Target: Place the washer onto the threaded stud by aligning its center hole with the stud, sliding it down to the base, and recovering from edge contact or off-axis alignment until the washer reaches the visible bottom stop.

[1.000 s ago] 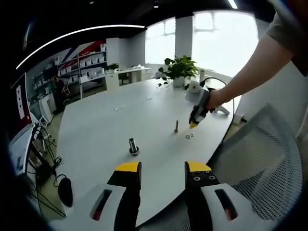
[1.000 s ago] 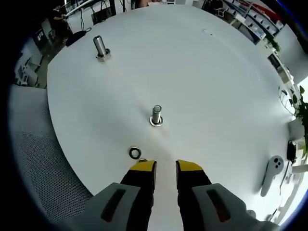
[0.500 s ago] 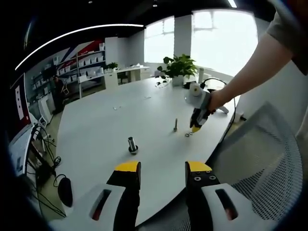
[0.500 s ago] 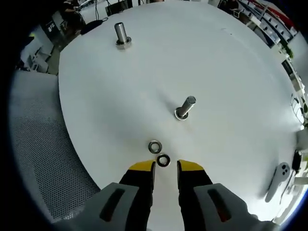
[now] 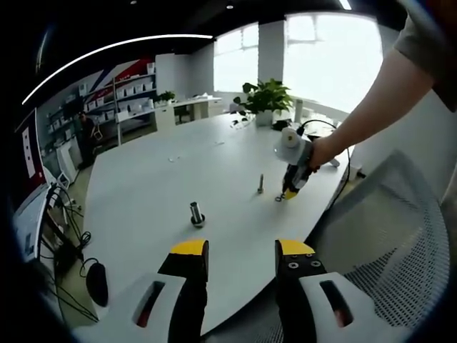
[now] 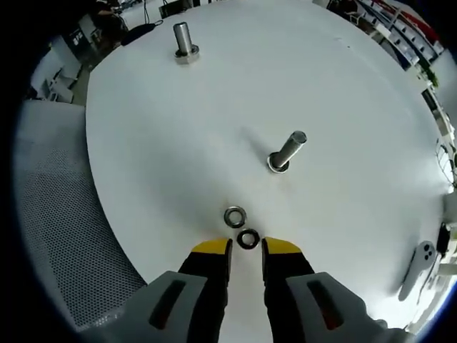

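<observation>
The table [image 6: 157, 136] is plain white; the stud [image 6: 287, 151] and washer [image 6: 234, 216] are silver metal. Both grippers' jaw tips are yellow over black. The chair mesh [image 6: 57, 229] is grey, dotted.

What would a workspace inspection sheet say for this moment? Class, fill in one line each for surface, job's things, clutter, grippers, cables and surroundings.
Surface: white table, round-edged.
Job's things: two ring-shaped pieces; the far washer and the near washer lie flat on the table, close together. The near stud stands on the table beyond them; a second stud stands farther off.
Clutter: white controller at the table edge.
Grippers: right hand-held gripper open, jaws just short of the near washer; left hand-held gripper open, holding nothing.
Cables: black cable by the potted plant.
Surroundings: mesh chair; office shelving.
</observation>
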The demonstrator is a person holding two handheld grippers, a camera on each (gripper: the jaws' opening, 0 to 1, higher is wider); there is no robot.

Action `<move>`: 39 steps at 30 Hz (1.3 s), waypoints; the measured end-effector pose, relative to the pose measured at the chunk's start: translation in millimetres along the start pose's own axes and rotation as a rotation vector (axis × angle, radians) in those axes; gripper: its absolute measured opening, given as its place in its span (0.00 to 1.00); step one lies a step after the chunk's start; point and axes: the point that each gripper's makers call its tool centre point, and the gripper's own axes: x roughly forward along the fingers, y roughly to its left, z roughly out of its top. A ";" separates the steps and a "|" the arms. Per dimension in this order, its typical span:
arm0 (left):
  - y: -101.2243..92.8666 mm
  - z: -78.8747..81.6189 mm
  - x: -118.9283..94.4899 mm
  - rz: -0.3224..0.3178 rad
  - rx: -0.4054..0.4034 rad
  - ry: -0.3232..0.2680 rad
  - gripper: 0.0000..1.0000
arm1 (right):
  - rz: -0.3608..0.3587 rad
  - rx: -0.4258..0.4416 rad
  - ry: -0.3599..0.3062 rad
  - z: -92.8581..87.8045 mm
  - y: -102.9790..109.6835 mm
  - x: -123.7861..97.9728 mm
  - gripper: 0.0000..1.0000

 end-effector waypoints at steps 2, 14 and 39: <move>0.9 0.1 -0.2 0.005 -0.001 -0.001 0.35 | 0.004 -0.002 -0.001 1.1 0.5 0.1 0.19; 1.1 -0.2 -0.3 0.010 0.001 0.000 0.35 | 0.035 -0.095 0.105 0.9 3.7 2.2 0.19; 1.4 0.9 -0.7 0.007 -0.008 -0.006 0.35 | -0.012 -0.069 0.245 -0.2 1.3 2.5 0.14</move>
